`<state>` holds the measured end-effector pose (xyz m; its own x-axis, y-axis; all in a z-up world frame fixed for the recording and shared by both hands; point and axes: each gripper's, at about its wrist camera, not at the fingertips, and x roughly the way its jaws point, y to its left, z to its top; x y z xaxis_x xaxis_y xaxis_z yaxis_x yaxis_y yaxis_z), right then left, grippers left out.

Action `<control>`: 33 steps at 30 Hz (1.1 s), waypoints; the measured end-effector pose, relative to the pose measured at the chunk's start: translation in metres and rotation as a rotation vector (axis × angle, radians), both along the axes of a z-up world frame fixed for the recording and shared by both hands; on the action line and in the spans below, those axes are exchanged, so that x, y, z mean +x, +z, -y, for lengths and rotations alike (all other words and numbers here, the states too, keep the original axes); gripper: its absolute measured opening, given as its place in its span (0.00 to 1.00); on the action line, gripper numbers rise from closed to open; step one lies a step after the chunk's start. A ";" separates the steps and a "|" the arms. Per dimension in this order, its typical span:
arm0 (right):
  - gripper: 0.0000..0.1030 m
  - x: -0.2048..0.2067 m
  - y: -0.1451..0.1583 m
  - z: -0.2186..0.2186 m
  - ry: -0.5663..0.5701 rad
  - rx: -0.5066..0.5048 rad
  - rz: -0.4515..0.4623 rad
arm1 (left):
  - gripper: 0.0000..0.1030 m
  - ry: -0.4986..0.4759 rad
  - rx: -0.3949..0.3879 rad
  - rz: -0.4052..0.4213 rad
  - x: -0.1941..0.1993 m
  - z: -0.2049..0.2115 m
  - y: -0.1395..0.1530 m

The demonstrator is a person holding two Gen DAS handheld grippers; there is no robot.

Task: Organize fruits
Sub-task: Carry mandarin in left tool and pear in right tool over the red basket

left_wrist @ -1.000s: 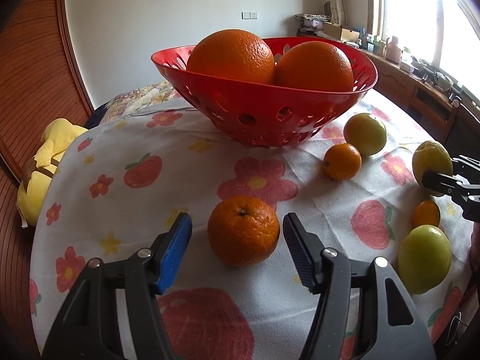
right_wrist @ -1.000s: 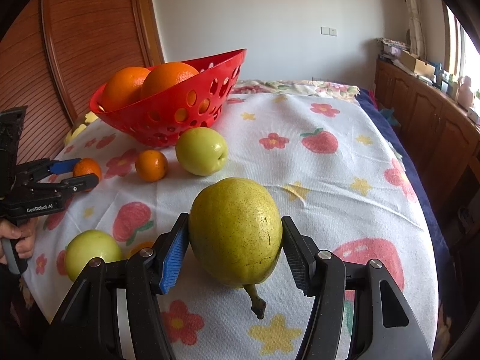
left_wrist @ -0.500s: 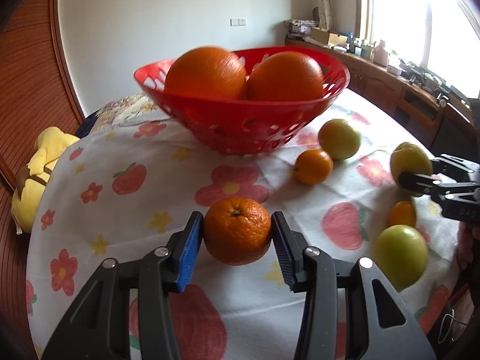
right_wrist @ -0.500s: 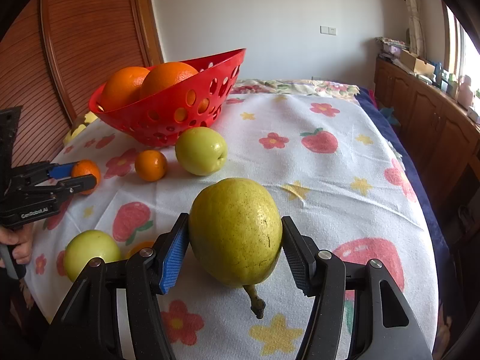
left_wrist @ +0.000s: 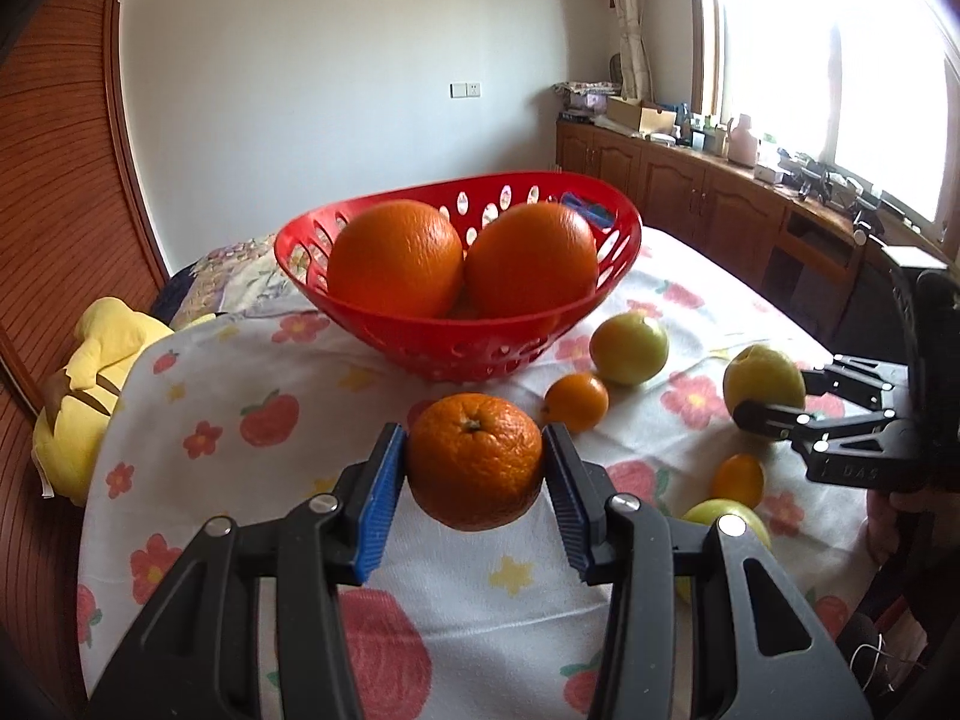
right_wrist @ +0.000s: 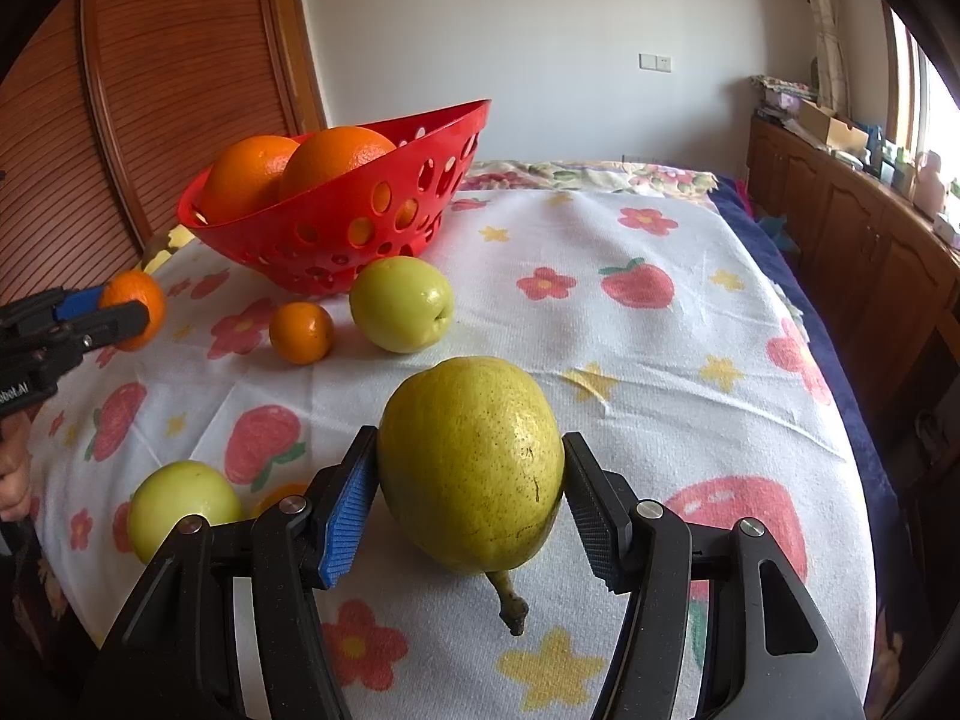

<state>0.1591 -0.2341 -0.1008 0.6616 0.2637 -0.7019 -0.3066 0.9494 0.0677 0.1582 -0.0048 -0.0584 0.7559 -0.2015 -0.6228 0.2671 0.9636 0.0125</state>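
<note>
Two tongs, both loaded: left tongs [left_wrist: 474, 468] clamp a mandarin [left_wrist: 474, 461] between both pads, clear of the flowered cloth [left_wrist: 300, 396], in front of the red basket [left_wrist: 456, 342]. Right tongs [right_wrist: 468, 501] grip a pear [right_wrist: 471, 462], stem down, just above the cloth.

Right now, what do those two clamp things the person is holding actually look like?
Both are alike. The left gripper and right gripper are matte black plastic frames with triangular cut-outs and silver pivot screws. Each has two fingers with ridged pads, blue on one, darker on the other. White lettering marks the black bodies. No cables on them and no sleeves show.
</note>
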 end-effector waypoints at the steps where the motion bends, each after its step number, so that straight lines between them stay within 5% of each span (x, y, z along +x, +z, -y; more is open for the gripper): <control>1: 0.60 0.000 0.000 0.000 0.001 0.000 0.000 | 0.44 0.000 0.000 0.005 0.000 0.000 0.002; 14: 0.60 0.000 0.010 -0.001 -0.014 -0.016 0.016 | 0.44 -0.012 -0.038 0.080 0.008 -0.002 0.035; 33: 0.60 0.058 0.100 -0.024 0.122 -0.032 0.159 | 0.44 -0.008 -0.051 0.102 0.070 -0.004 0.058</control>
<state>0.2174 -0.2101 -0.0010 0.7295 0.3279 -0.6003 -0.4241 0.9054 -0.0209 0.2285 -0.0008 -0.0009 0.8134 -0.2370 -0.5313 0.2742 0.9616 -0.0091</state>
